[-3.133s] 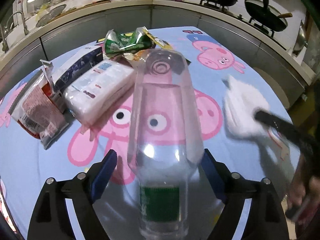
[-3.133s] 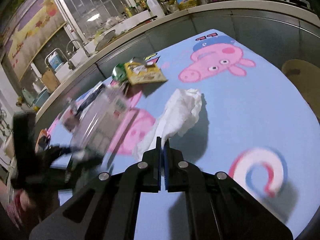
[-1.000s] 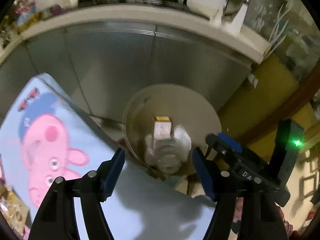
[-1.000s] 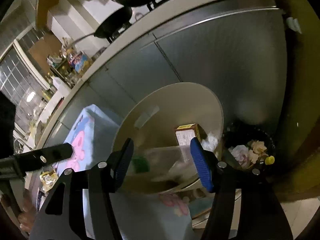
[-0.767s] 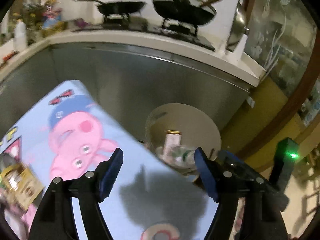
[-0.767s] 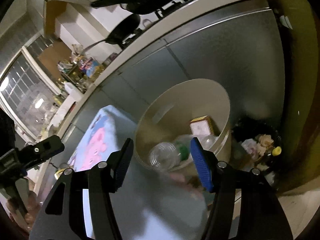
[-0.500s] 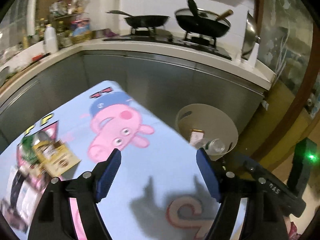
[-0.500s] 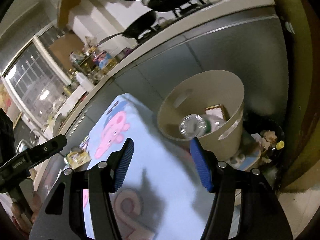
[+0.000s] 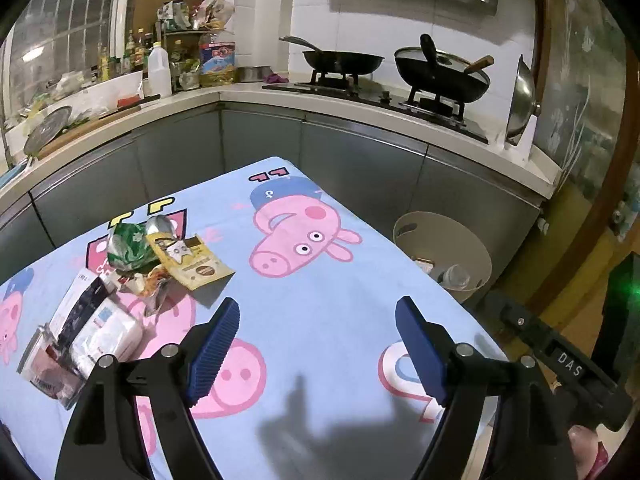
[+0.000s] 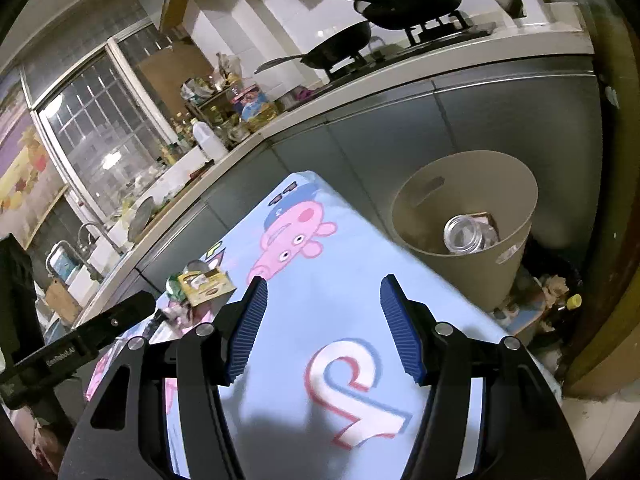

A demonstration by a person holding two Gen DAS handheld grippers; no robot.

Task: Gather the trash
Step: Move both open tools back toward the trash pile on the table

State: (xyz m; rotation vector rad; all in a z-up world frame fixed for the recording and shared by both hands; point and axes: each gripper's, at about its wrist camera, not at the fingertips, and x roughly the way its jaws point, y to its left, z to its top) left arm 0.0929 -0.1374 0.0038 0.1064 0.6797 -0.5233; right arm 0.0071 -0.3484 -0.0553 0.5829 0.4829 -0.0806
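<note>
Left gripper [image 9: 318, 346] hanging over the blue cartoon tablecloth [image 9: 320, 300], blue pads spread wide, nothing between them. Right gripper [image 10: 322, 326] likewise gaping and carrying nothing, hovering above the cloth's near corner by the red-and-blue swirl print [image 10: 354, 388].

Beige bin [image 10: 466, 188] sitting on the floor just past the table's right edge, against the grey cabinets. A clear bottle [image 10: 466, 234] is lying inside it, open mouth facing up, with a small box [image 10: 486, 218] behind it. From the left wrist view the bin [image 9: 440, 236] is showing the same bottle [image 9: 454, 276] low inside.

Trash is waiting on the cloth's far left: a green crumpled wrapper [image 9: 130, 246], a yellow packet [image 9: 192, 262] touching it, a white tissue pack [image 9: 106, 334], a dark-and-white box [image 9: 78, 306] beside that, and a red-printed bag [image 9: 46, 370] at the edge. All well apart from both grippers.

Two woks [image 9: 440, 70] are sitting on the stove behind.
</note>
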